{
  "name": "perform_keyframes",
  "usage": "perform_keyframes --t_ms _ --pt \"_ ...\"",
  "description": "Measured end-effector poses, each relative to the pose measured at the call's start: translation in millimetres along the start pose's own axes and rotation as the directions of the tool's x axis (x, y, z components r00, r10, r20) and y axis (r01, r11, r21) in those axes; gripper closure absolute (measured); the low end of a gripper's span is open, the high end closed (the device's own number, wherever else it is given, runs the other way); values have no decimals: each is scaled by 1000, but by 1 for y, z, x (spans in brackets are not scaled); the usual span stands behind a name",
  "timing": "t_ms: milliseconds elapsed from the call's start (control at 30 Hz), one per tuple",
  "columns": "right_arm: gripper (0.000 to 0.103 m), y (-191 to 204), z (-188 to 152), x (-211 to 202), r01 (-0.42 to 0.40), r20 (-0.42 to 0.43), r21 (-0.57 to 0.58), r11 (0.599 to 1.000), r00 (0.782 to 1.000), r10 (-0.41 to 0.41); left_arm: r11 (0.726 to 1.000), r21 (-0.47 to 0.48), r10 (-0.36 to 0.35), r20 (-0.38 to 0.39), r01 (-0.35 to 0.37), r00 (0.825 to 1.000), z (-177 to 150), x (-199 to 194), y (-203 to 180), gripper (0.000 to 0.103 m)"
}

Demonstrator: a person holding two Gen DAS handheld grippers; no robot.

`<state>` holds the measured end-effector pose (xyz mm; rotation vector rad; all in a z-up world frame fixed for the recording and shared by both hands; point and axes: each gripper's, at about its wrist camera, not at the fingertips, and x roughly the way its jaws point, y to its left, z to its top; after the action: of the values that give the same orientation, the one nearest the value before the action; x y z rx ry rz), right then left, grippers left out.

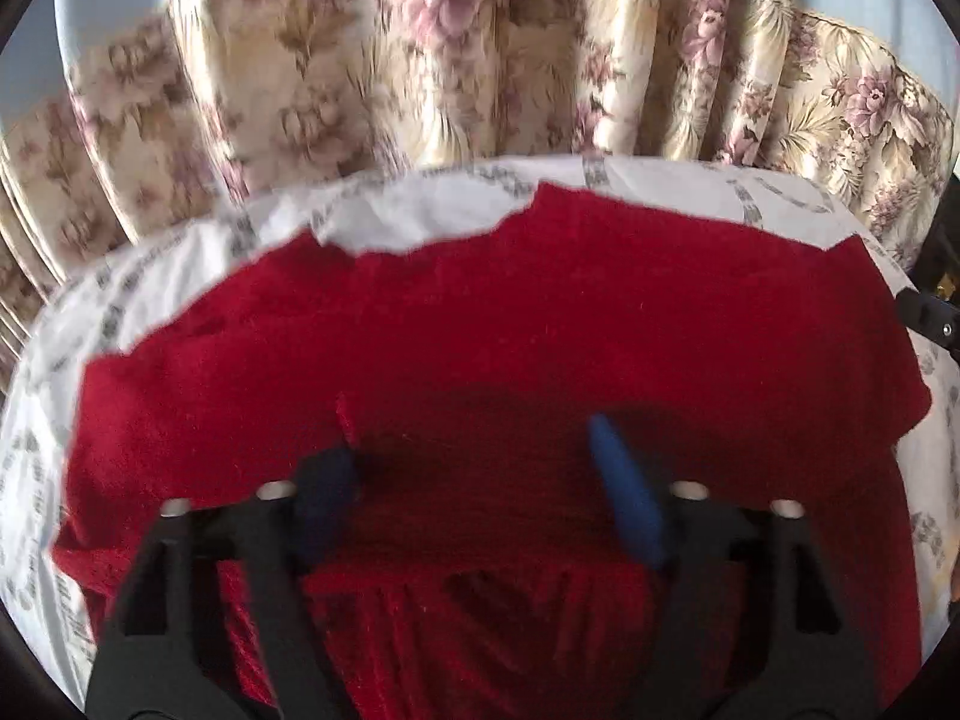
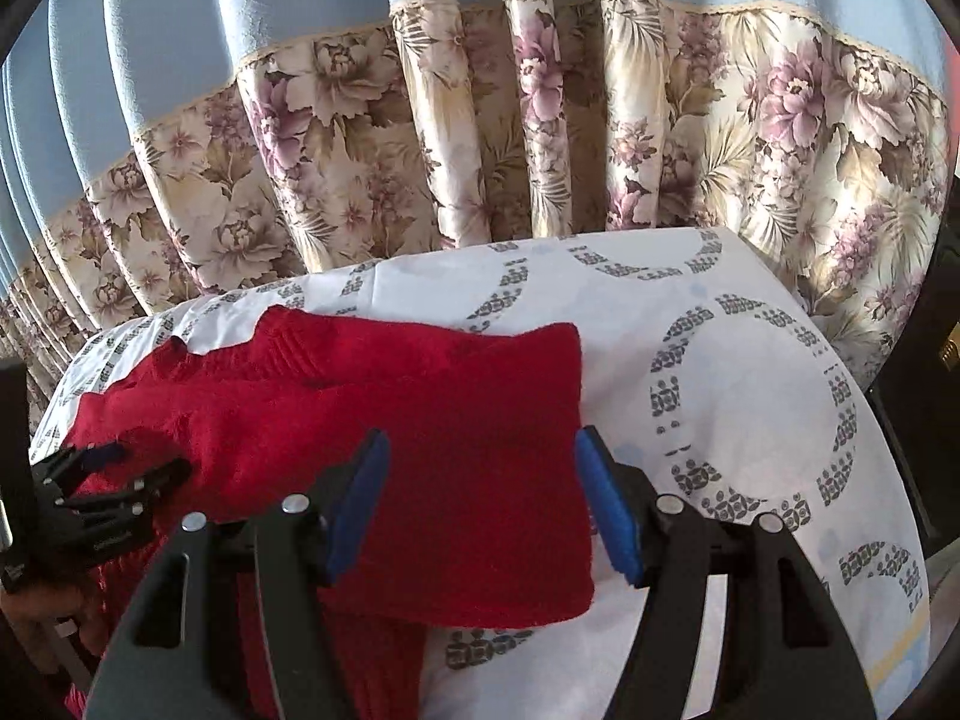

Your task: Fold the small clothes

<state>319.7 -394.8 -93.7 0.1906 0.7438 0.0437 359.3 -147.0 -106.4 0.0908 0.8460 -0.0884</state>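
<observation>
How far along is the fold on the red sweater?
Done: the red sweater lies partly folded, a layer doubled over, on the white patterned cloth. In hand: the left gripper and right gripper hover open above it. Left: the remaining folds, probably.

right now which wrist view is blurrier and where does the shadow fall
Left wrist view: smeared by motion, the floral curtain streaky, a dark shadow on the red garment between the fingers. Right wrist view: sharp, curtain pattern crisp, lit from behind; fisheye bends the patterned sheet edge in both.
</observation>
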Motion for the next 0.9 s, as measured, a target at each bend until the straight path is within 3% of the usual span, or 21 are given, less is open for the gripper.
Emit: perform_keyframes --t_ms 33,67,233,467,633,667,733,800,867,900 --pt "38 1 -1 0 1 -1 -2 1000 1000 -1 999 -5 -46 -8 46 999 3 -1 1 78" --pt "38 1 -2 0 2 -1 -5 1000 1000 -2 997 -22 -72 -12 72 997 5 -3 2 80" --pt "38 1 -3 0 7 -9 -7 1000 1000 -7 997 -25 -65 90 67 994 14 -33 9 85" --pt "37 8 0 -1 18 -14 -25 1000 1000 -18 997 -48 64 173 -57 983 31 -52 60 85" --pt "35 20 3 7 22 -33 -60 998 999 -24 985 -110 151 133 -136 980 19 -46 126 83" --pt "35 23 3 10 22 -40 -65 998 999 -24 983 -117 158 114 -145 981 14 -43 135 78" --pt "35 30 3 18 20 -58 -77 997 998 -25 979 -117 176 84 -166 981 5 -37 147 57" --pt "35 37 2 24 17 -73 -89 996 997 -23 970 -114 223 71 -214 972 -6 -33 154 22" --pt "35 44 0 28 11 -84 -105 994 996 -20 961 -120 260 70 -251 963 -16 -33 162 4" --pt "35 46 -1 29 12 -86 -110 994 996 -22 958 -121 271 73 -261 960 -20 -35 164 4"
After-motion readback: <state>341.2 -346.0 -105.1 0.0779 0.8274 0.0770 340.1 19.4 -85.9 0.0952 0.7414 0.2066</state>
